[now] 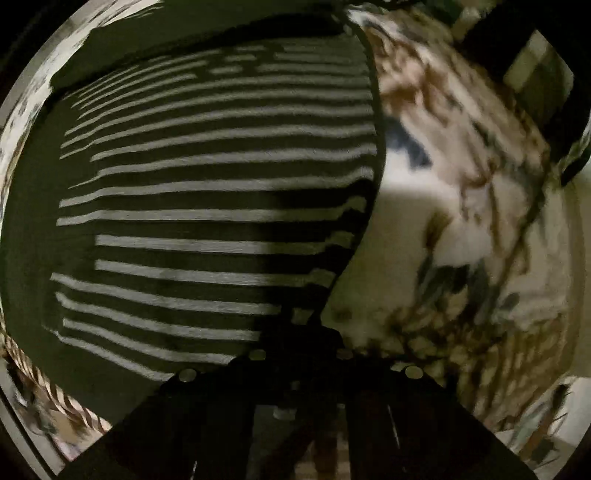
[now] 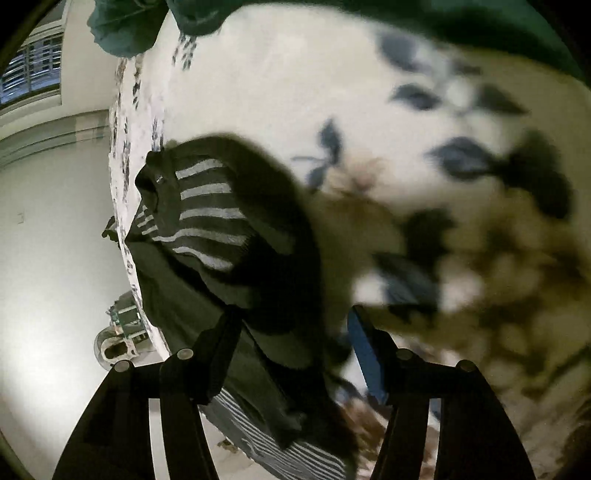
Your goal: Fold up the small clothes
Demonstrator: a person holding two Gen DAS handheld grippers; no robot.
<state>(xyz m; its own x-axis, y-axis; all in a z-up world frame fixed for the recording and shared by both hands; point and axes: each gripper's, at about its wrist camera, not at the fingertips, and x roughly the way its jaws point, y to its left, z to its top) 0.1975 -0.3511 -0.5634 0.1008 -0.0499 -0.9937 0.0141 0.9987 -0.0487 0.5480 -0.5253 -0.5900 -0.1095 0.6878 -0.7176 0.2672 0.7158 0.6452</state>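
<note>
A dark green garment with pale stripes (image 1: pixel 207 206) lies spread on a floral bedsheet (image 1: pixel 461 221). In the left wrist view my left gripper (image 1: pixel 306 328) points straight down at the garment's right edge. Its fingers are shut together on the fabric, which puckers there. In the right wrist view the same garment (image 2: pixel 207 214) lies folded over itself near the bed's edge. My right gripper (image 2: pixel 291 314) stands about half open with dark fabric between the fingers. Its left finger (image 2: pixel 225 325) touches the cloth, and the blue pad (image 2: pixel 364 347) sits just off it.
The bed's edge (image 2: pixel 122 184) drops to a pale floor (image 2: pixel 48 240), where a small object (image 2: pixel 118 332) stands. A teal cloth (image 2: pixel 122 26) lies at the far end of the bed. A dark item (image 1: pixel 517 74) sits at the upper right of the sheet.
</note>
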